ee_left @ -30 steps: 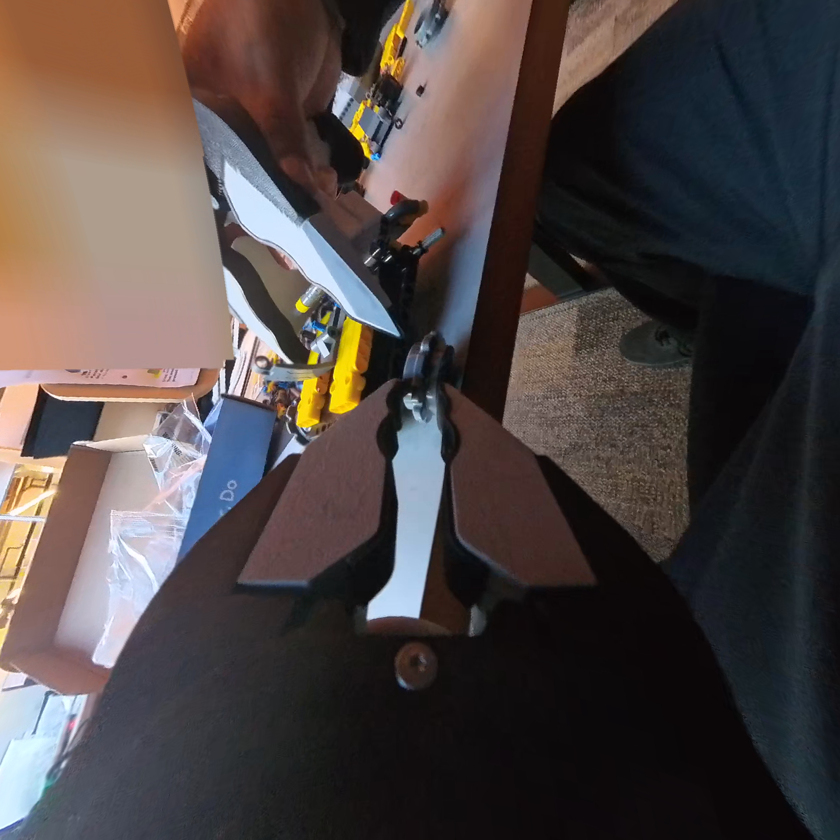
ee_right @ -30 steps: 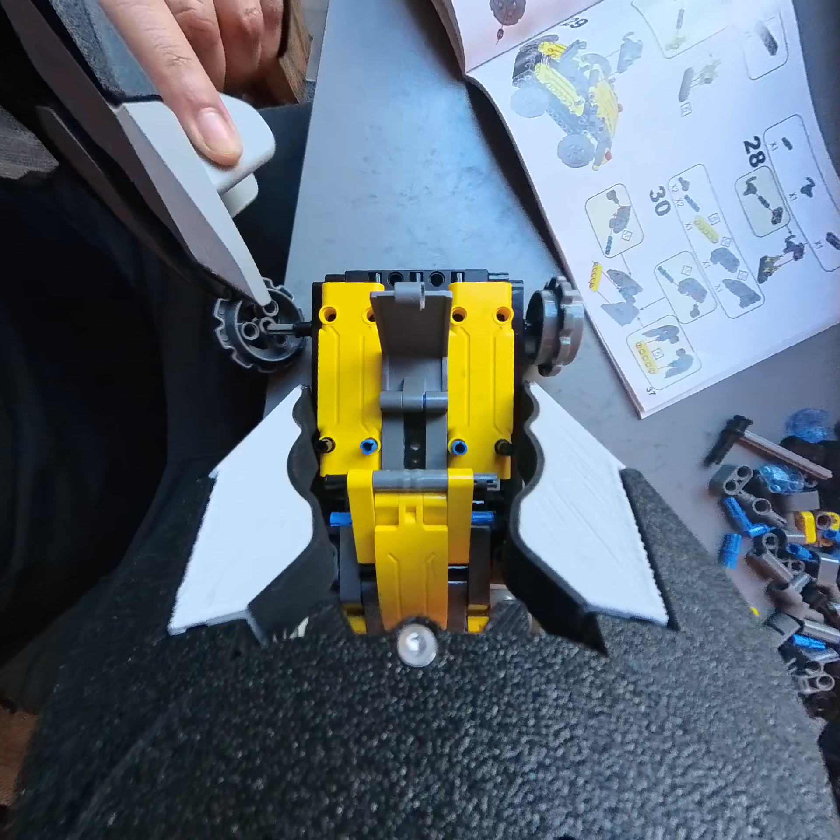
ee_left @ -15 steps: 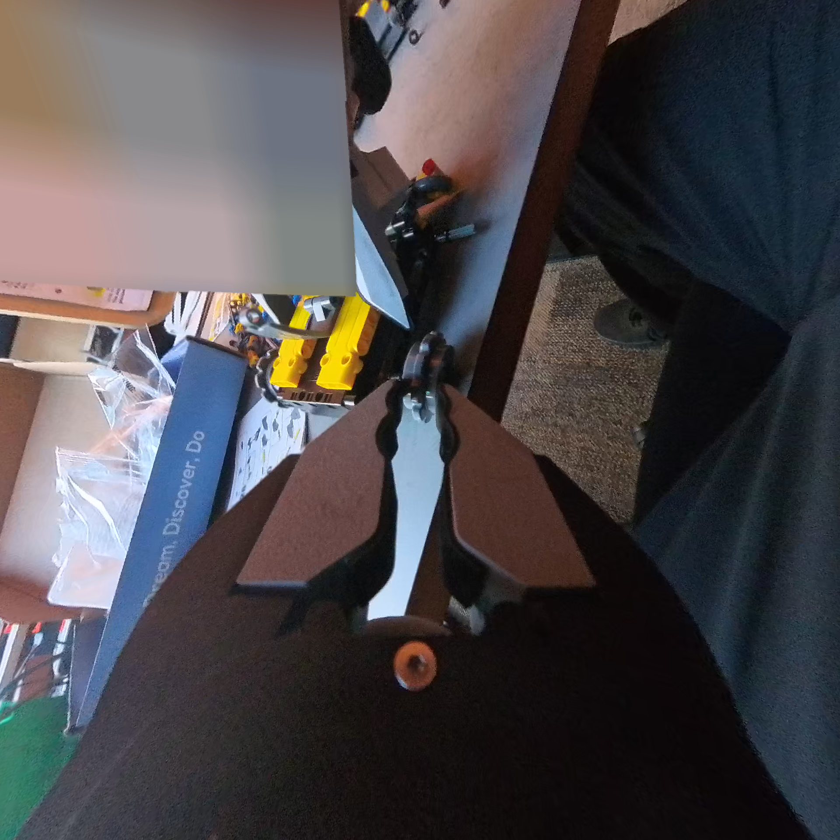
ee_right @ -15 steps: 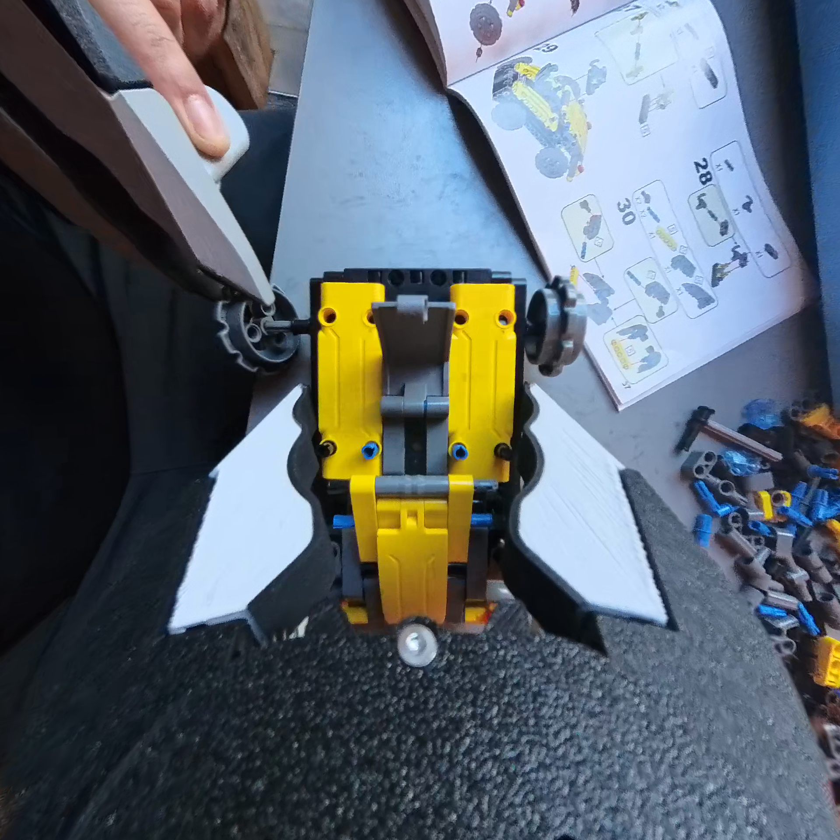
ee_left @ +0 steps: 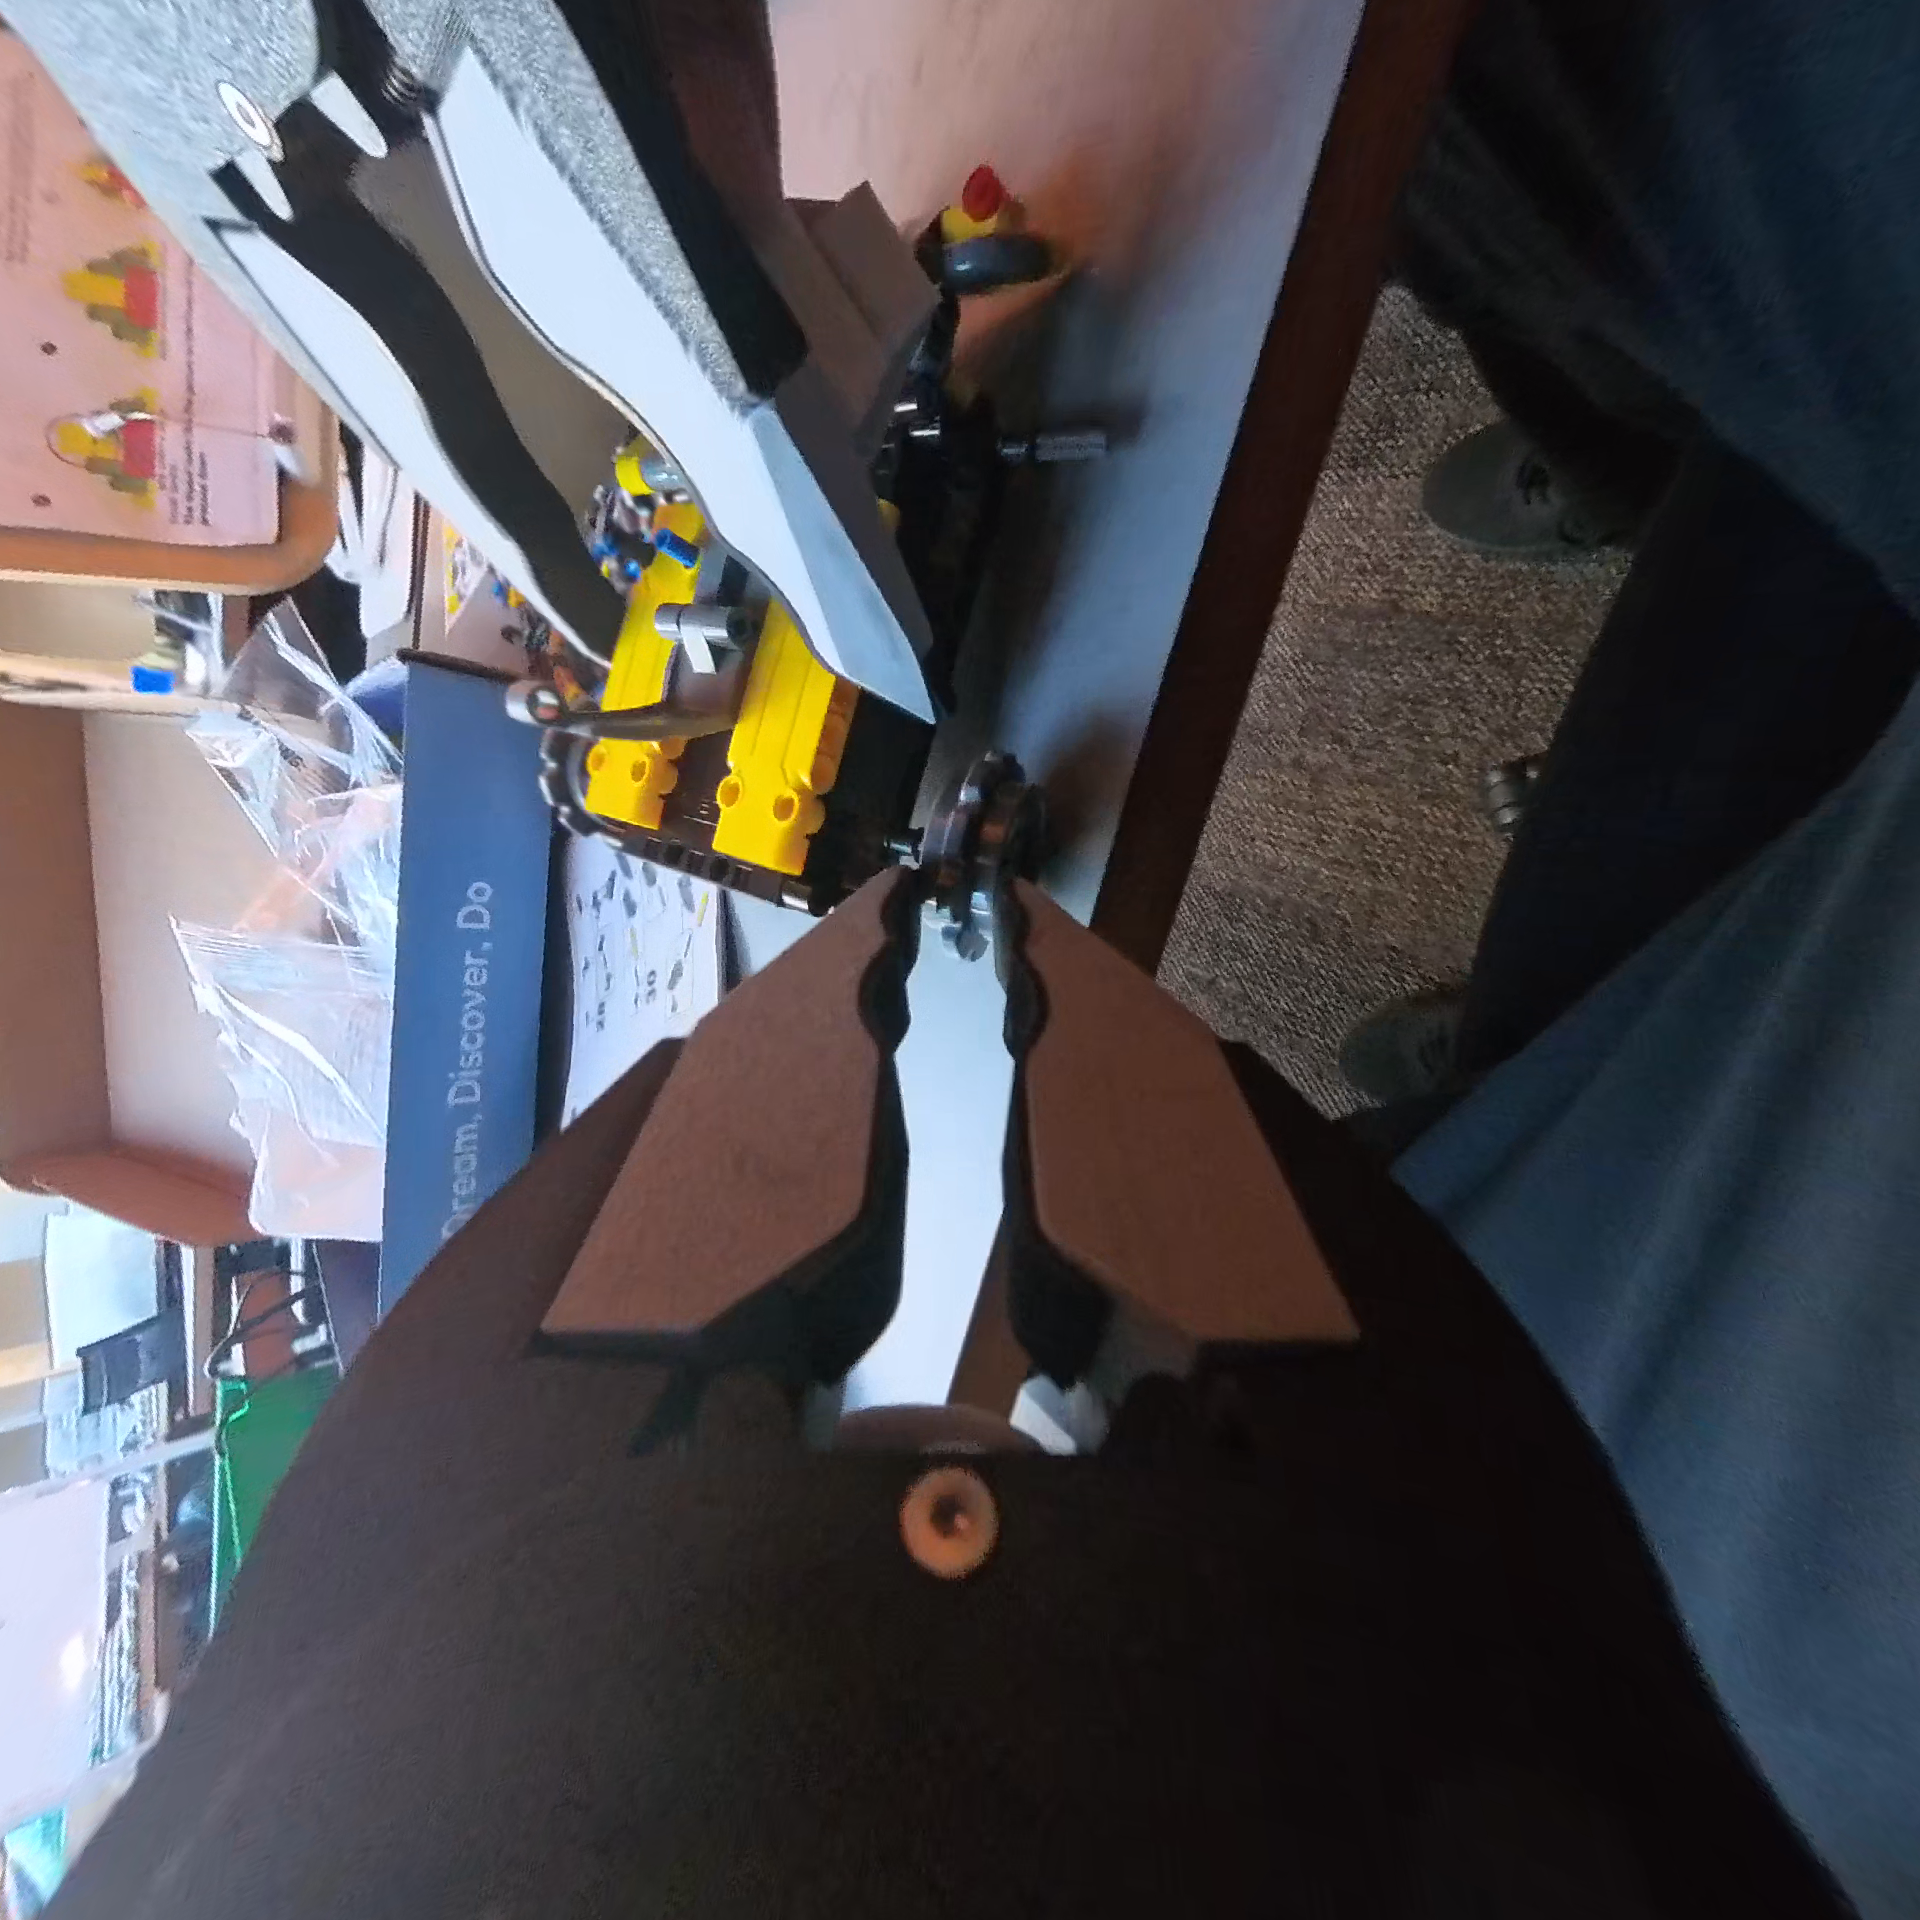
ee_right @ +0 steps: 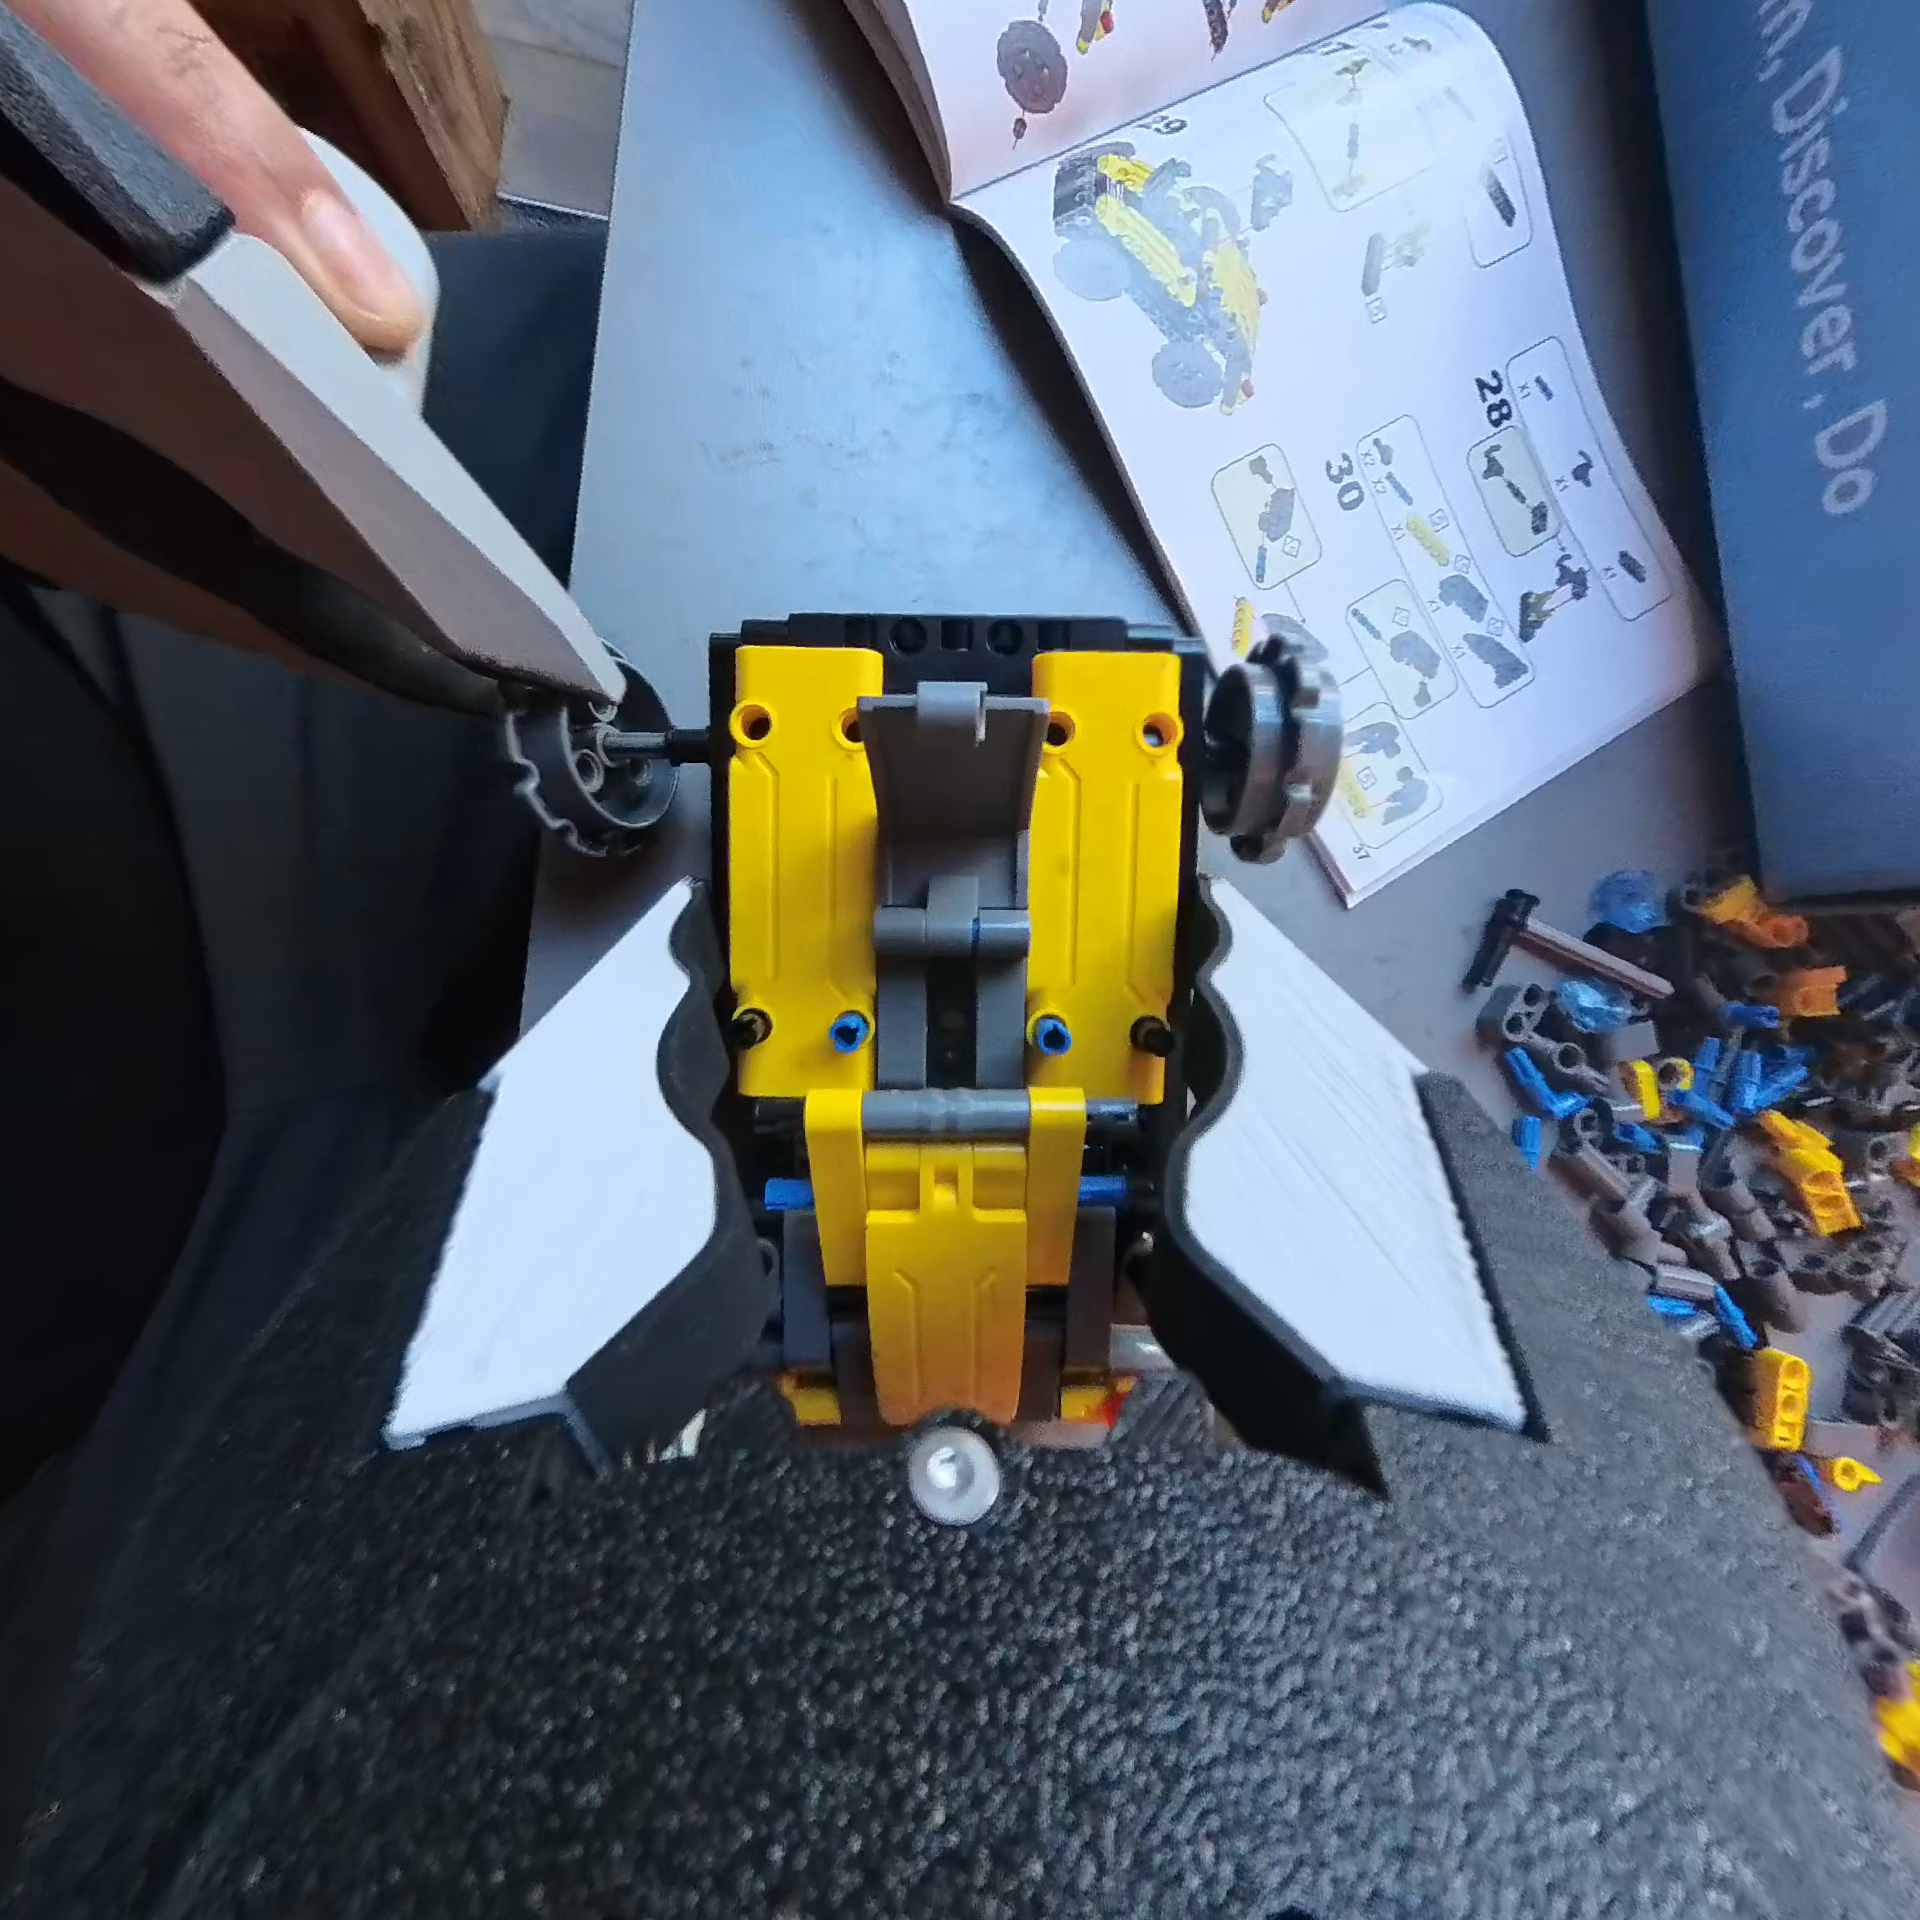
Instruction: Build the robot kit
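Grey tabletop (ee_right: 831, 343) carried toy truck (ee_right: 956, 935) at frame centre, clamped by right gripper (ee_right: 956, 914) fingers; left gripper (ee_left: 961, 914) fingertips pinched left wheel (ee_right: 587, 764) on sideways axle.

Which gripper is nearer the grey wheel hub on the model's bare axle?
Left. The left gripper has its jaws around the grey wheel hub; the right gripper clamps the yellow model beside it.

Brick vehicle (ee_right: 951, 935) clamped between right gripper (ee_right: 951, 904) fingers, over table (ee_right: 790, 343). One wheel hub (ee_right: 1270, 750) on model's right side, other hub (ee_right: 587, 764) on left, pinched at left gripper (ee_left: 961, 894) tips. Open instruction booklet (ee_right: 1299, 343) lying behind-right; loose parts pile (ee_right: 1704, 1122) right; box (ee_right: 1808, 416) far right.
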The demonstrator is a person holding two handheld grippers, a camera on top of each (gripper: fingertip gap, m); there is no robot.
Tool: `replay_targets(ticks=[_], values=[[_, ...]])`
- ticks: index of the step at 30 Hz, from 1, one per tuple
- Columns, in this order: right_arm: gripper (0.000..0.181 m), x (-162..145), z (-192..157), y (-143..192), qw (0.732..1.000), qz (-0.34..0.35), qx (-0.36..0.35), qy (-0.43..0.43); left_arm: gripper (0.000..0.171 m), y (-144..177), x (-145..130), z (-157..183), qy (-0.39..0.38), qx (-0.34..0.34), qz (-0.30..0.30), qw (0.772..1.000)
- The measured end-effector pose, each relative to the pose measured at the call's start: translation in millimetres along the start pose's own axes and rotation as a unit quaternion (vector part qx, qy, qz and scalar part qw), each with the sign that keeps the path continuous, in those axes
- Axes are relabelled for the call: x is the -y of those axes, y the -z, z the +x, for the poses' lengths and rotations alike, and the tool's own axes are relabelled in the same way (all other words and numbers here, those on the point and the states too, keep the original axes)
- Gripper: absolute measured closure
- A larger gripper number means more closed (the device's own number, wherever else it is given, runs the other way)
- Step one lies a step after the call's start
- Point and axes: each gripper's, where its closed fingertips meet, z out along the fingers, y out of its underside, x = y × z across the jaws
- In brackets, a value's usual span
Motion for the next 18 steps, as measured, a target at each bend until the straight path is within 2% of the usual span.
replay_targets(ticks=[9,18], values=[[0.092,4.0,1.7,5.2,0.998,0.001,-0.037,0.048,0.161,-1.8,1.1,-1.7,-0.009,-0.021,-0.065,0.998],[0.093,5.7,-1.7,5.1,0.996,0.007,-0.059,0.067,0.161,-3.6,0.9,-3.5,0.033,-0.003,-0.081,0.996]])
